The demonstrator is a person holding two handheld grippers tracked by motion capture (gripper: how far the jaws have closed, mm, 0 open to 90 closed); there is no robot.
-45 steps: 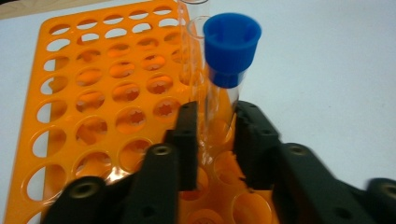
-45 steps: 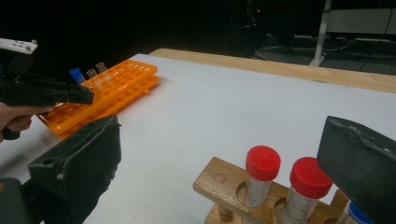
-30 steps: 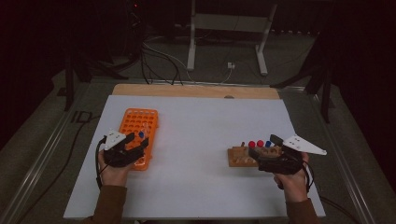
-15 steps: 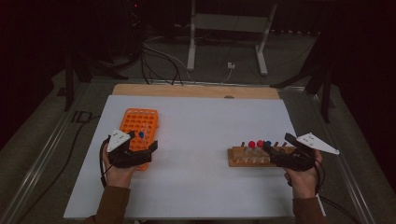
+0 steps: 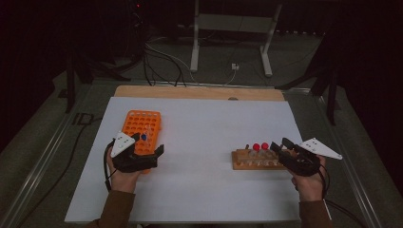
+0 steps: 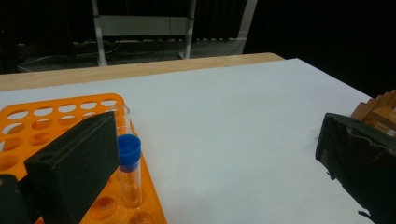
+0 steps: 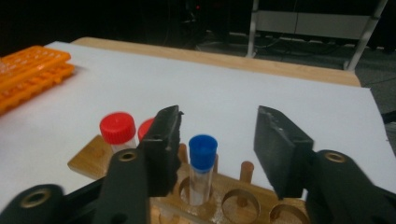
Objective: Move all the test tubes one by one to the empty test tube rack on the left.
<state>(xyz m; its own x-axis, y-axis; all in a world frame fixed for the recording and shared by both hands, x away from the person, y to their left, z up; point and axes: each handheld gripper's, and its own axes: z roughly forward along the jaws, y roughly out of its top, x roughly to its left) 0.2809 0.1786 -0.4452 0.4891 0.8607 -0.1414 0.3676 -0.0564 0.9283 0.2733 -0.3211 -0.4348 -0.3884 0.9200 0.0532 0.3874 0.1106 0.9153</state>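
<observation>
**Two racks, both grippers spread**

The left gripper (image 5: 151, 148) hangs wide open over the orange rack (image 5: 141, 127), beside its blue-capped tube (image 6: 128, 170). The right gripper view shows the right gripper (image 7: 218, 135), spread, straddling another blue-capped tube (image 7: 202, 167) in the wooden rack (image 5: 254, 160); red-capped tubes (image 7: 117, 130) stand beside.

The bench (image 5: 214, 123) is white with a tan wooden far edge. The perforated rack (image 5: 140, 126) is bright orange, its tube (image 6: 128, 170) blue-capped. The wooden block (image 7: 224, 196) carries red caps (image 7: 117, 127) and one blue cap (image 7: 202, 150). Both grippers' jaws are black.
</observation>
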